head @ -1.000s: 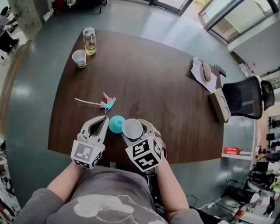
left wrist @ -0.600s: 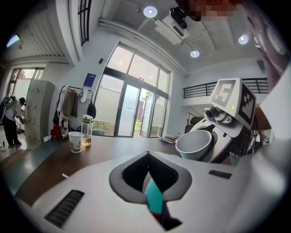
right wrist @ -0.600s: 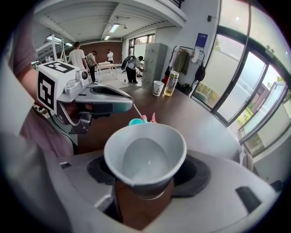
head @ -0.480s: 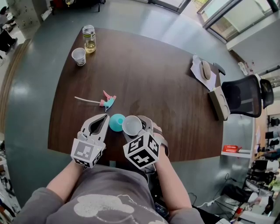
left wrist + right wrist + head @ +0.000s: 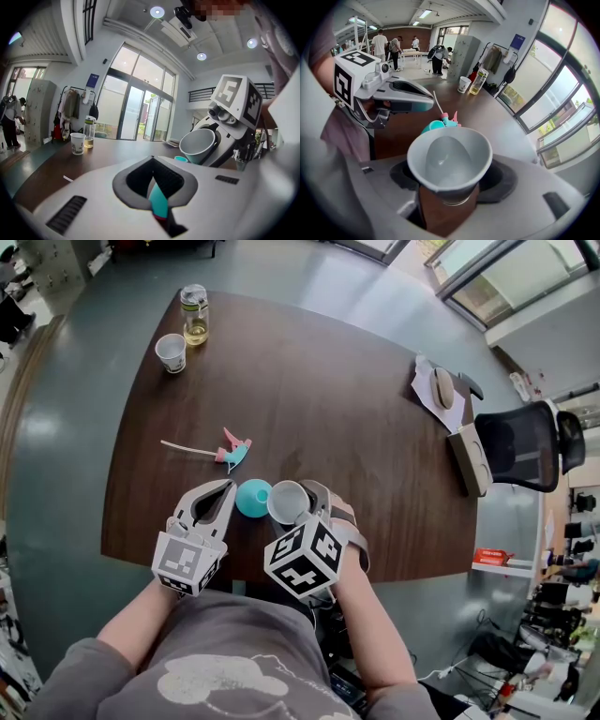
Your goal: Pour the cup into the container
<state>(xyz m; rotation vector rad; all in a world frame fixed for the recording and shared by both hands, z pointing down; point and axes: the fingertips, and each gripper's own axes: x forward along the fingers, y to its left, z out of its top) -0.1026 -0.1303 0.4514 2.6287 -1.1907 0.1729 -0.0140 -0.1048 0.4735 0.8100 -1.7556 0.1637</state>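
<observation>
At lower centre, the right gripper (image 5: 452,187) was clamped on the pale grey plastic cup (image 5: 286,502), tipped just beside the small round teal container (image 5: 251,498). Pouring seemed barely begun; emptying was left. The left gripper (image 5: 223,491), jaws together, held nothing.

by the near edge of the surface (image 5: 356,427) stands the container (image 5: 251,498), with the left tool (image 5: 214,502) on its left and the cup (image 5: 287,502), gripped in the right tool (image 5: 302,493), just on its right. a small toy (image 5: 232,451) lies just behind the container. a bottle (image 5: 195,315) and a paper cup (image 5: 171,351) stand at the far left corner, the paper cup in front. a mouse (image 5: 442,388) and a box (image 5: 468,460) sit at the right edge.
</observation>
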